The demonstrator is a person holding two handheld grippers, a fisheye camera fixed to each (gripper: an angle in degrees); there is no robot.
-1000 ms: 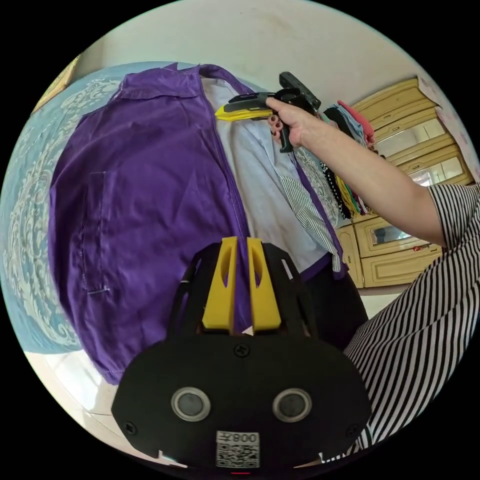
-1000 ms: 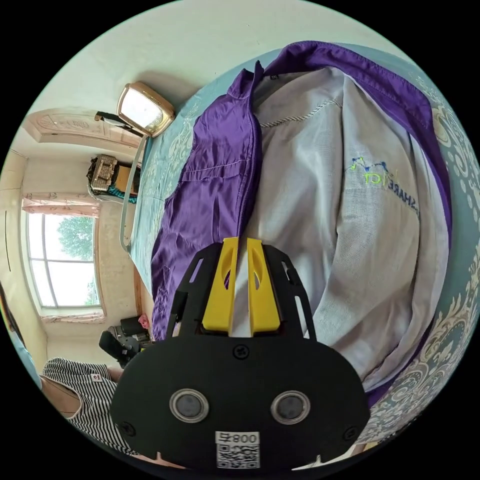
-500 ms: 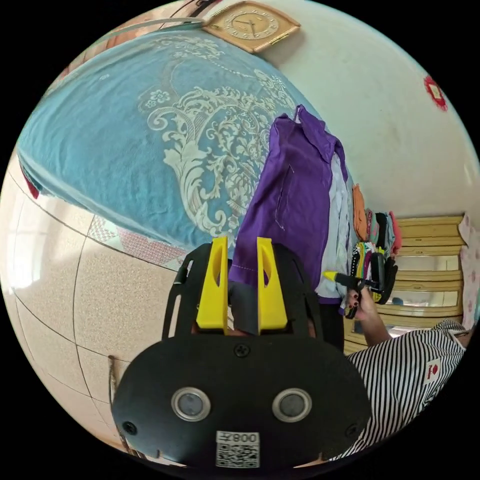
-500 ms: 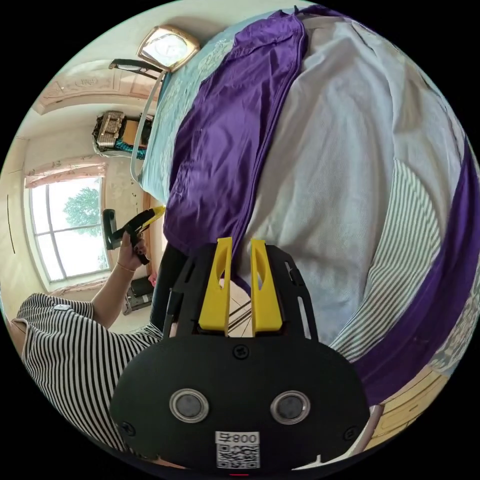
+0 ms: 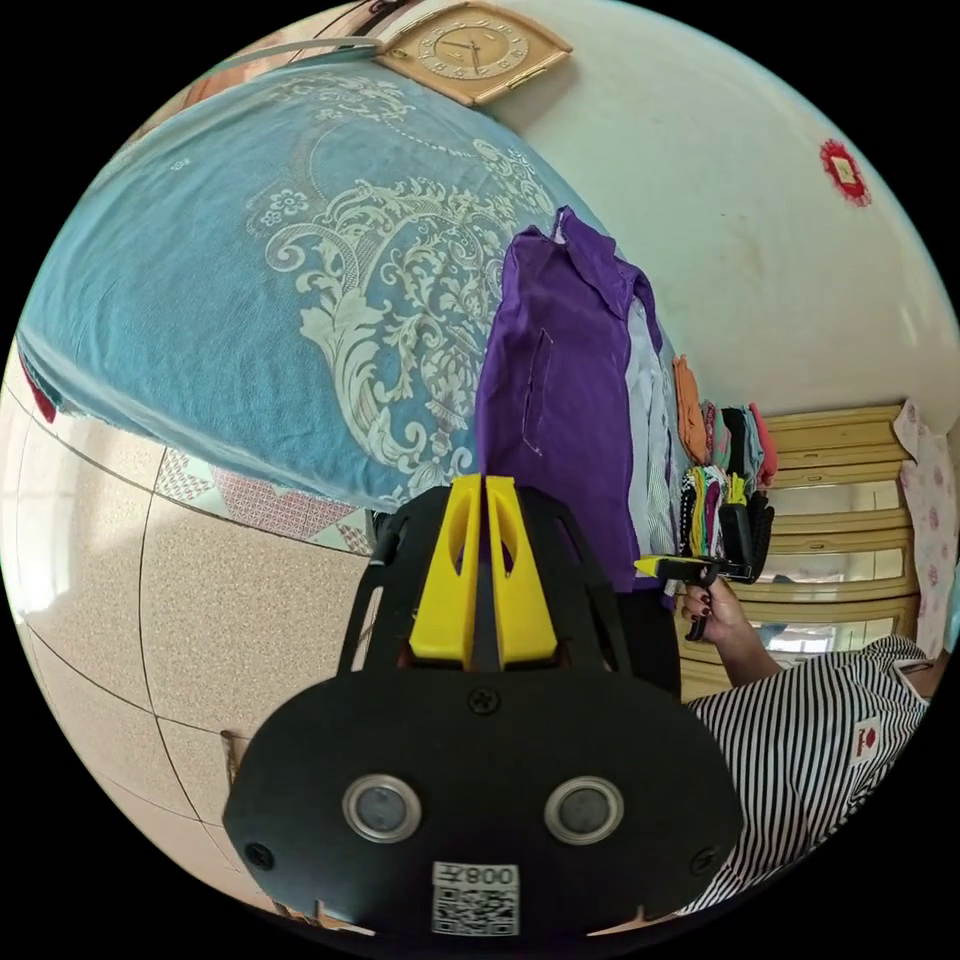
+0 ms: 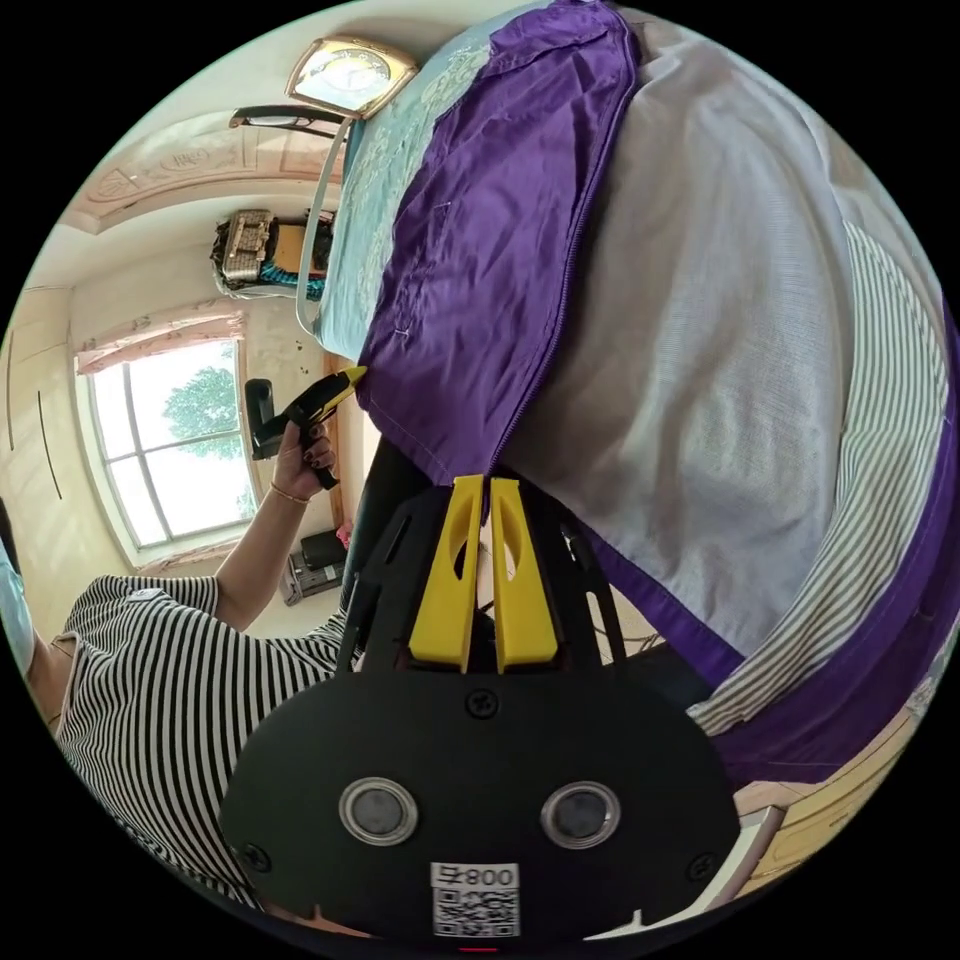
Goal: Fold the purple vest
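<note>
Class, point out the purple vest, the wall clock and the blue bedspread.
purple vest (image 5: 560,400), left gripper view, on its purple front panel.
wall clock (image 5: 474,50), left gripper view, on its face.
blue bedspread (image 5: 200,290), left gripper view, on a bare patterned part.

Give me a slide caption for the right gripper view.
Right hand-held gripper closed at the hem of the purple vest, its grey lining showing, on the bed.

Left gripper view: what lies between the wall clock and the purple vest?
Bare teal bedspread with its pale floral pattern separates the clock from the purple vest; nothing rests on it.
</note>
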